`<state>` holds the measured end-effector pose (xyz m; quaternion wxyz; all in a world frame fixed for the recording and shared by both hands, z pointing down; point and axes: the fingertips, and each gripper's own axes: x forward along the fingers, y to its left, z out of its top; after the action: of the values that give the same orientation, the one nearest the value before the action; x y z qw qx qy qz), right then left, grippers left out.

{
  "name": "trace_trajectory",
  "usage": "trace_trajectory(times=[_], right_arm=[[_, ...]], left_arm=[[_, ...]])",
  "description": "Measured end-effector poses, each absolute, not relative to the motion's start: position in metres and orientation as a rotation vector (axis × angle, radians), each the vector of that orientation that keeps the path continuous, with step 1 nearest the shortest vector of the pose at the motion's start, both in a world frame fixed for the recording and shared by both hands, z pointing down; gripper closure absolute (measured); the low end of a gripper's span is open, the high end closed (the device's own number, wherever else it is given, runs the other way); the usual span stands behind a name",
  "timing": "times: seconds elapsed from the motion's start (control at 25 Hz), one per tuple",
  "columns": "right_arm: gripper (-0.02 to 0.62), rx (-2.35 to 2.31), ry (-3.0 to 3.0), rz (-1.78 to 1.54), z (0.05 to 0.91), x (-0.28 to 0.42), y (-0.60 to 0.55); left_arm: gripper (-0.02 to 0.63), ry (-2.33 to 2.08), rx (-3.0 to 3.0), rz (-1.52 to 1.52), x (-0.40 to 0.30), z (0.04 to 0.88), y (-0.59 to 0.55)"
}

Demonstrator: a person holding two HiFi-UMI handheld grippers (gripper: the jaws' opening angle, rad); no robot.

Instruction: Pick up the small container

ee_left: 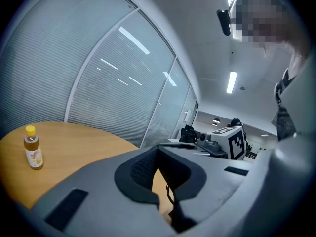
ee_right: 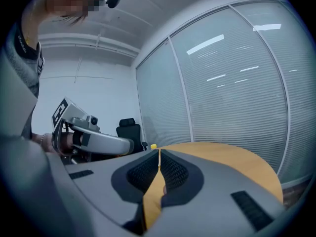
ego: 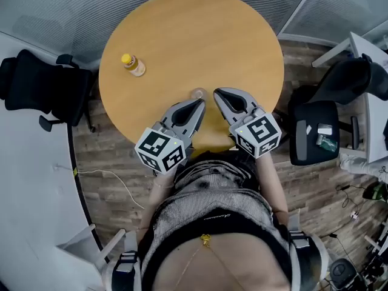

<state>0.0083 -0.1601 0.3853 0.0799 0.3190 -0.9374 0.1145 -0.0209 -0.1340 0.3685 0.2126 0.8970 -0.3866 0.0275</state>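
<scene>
A small bottle (ego: 133, 65) of pale yellow liquid with a yellow cap stands upright on the far left of the round wooden table (ego: 242, 35); it also shows in the left gripper view as the bottle (ee_left: 32, 152). A small pale round object (ego: 198, 93) lies on the table between the two gripper tips; what it is I cannot tell. My left gripper (ego: 200, 103) and right gripper (ego: 217, 93) hover side by side over the table's near edge, both shut and empty. In the right gripper view only the bottle's cap (ee_right: 154, 146) peeks over the shut jaws.
A black office chair (ego: 36, 83) stands left of the table and another black chair (ego: 315, 132) to the right. Glass walls with blinds (ego: 60, 11) curve behind the table. A white desk (ego: 24, 193) runs along the left, and a cable (ego: 109, 177) lies on the wooden floor.
</scene>
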Motion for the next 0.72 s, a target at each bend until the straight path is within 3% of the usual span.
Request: trace_trajectory(times=[0.72], right_arm=[[0.571,0.781,-2.833,0.366,0.402,0.038,-0.159]], left_arm=[[0.586,-1.262,2.367,0.041,-0.003,0.383,-0.130]])
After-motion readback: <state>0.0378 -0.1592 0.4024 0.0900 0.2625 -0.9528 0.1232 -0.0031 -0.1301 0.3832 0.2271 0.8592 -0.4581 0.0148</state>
